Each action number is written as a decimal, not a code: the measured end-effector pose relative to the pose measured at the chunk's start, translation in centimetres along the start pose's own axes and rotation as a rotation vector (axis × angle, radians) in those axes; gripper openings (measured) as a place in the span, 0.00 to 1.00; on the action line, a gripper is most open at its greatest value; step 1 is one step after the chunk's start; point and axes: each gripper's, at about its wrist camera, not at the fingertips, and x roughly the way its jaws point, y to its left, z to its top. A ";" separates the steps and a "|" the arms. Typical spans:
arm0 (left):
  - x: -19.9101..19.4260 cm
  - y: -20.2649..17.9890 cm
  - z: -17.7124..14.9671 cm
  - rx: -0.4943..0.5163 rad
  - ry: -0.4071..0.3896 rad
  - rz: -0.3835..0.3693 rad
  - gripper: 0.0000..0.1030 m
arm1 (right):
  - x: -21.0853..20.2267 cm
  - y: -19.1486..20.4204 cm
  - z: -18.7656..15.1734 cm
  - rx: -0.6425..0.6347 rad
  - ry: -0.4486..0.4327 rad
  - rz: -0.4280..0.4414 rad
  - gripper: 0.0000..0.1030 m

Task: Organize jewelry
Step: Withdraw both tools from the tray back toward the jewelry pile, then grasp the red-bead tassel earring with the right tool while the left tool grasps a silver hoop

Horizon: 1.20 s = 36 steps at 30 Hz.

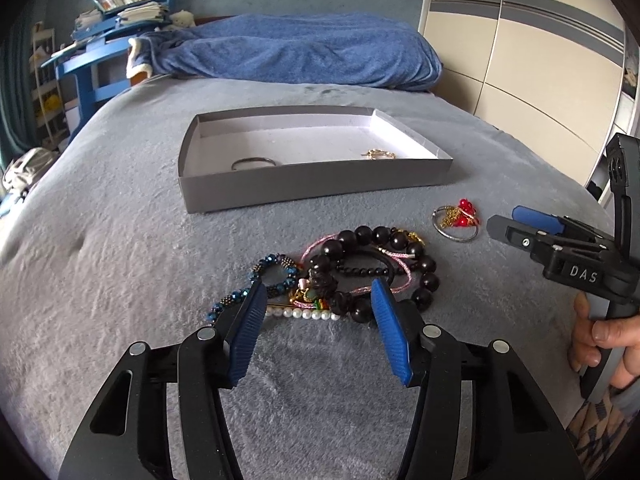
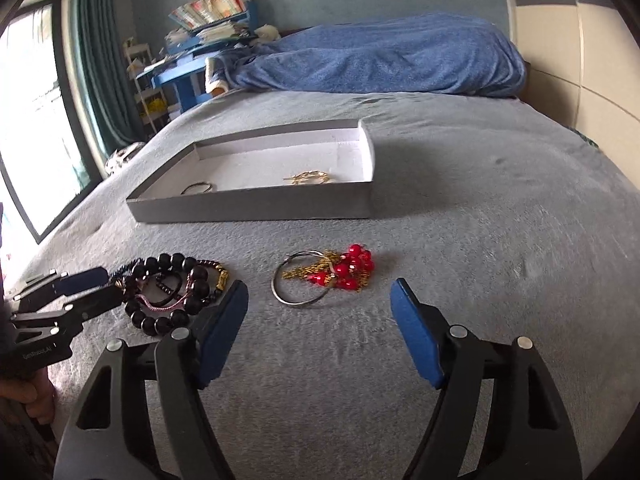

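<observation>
Box (image 1: 304,188) of grey cardboard sits open on the grey bedspread (image 1: 120,240), holding a dark ring bangle (image 1: 254,162) on its left and a small gold piece (image 1: 378,155) on its right. Left gripper (image 1: 318,304), jaws wide and empty, hovers by the heap of black beads (image 1: 376,264), blue beads and pearls. Right gripper (image 2: 318,300), also spread and empty, faces the silver hoop (image 2: 300,280) with red beads (image 2: 354,266), well short of the box.
</observation>
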 end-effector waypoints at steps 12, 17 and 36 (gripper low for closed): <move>-0.2 0.3 -0.3 -0.021 -0.001 -0.007 0.55 | 2.5 -1.3 1.5 0.046 0.077 -0.037 0.54; -0.1 0.4 -0.1 -0.023 0.001 -0.009 0.55 | 2.7 -4.0 1.9 0.132 0.074 -0.069 0.42; -0.1 -0.6 -0.2 0.016 -0.005 0.015 0.55 | 2.0 -5.1 2.4 0.169 0.039 0.101 0.09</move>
